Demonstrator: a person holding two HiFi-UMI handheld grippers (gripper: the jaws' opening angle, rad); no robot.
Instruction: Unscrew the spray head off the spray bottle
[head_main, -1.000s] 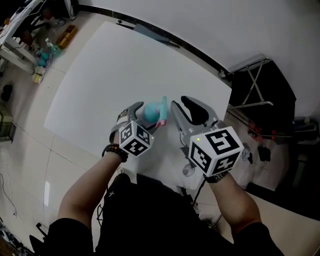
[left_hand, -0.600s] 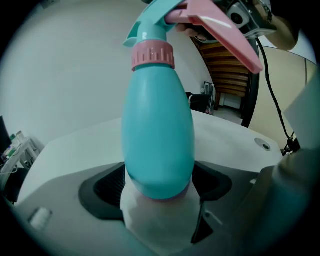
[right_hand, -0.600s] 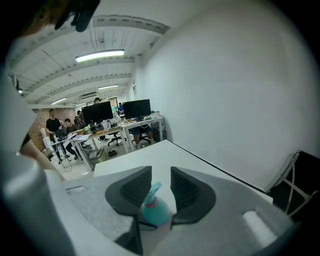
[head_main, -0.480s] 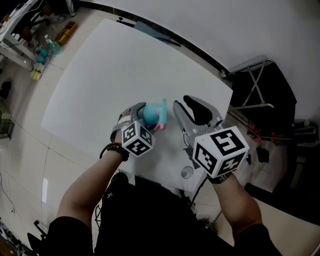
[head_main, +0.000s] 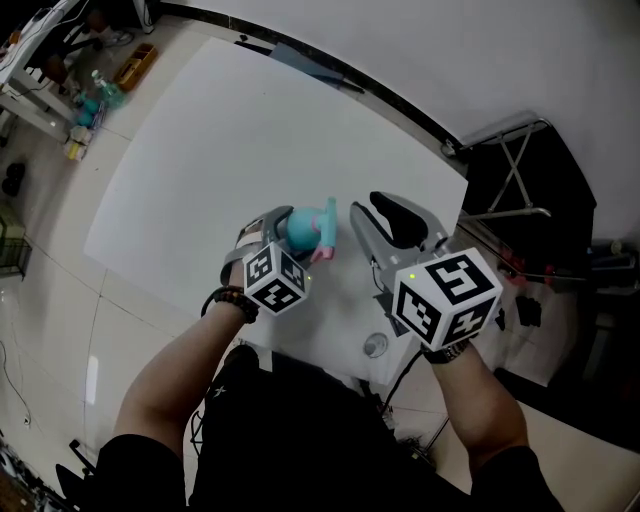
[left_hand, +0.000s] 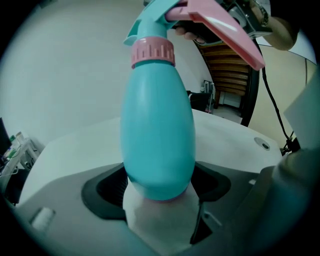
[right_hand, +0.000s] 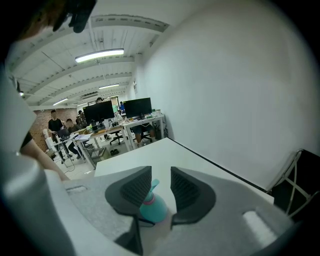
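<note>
Your left hand-held gripper (head_main: 278, 222) is clamped on the lower body of the teal spray bottle (left_hand: 157, 140), over the near part of the white bench (head_main: 220, 140). The spray head (left_hand: 220, 25) sits on the bottle's neck above a pink collar (left_hand: 152, 50). Your right hand-held gripper (right_hand: 161, 182) stands just beside it, jaws partly apart and holding nothing. Farther off are desks with monitors (right_hand: 115, 111).
</note>
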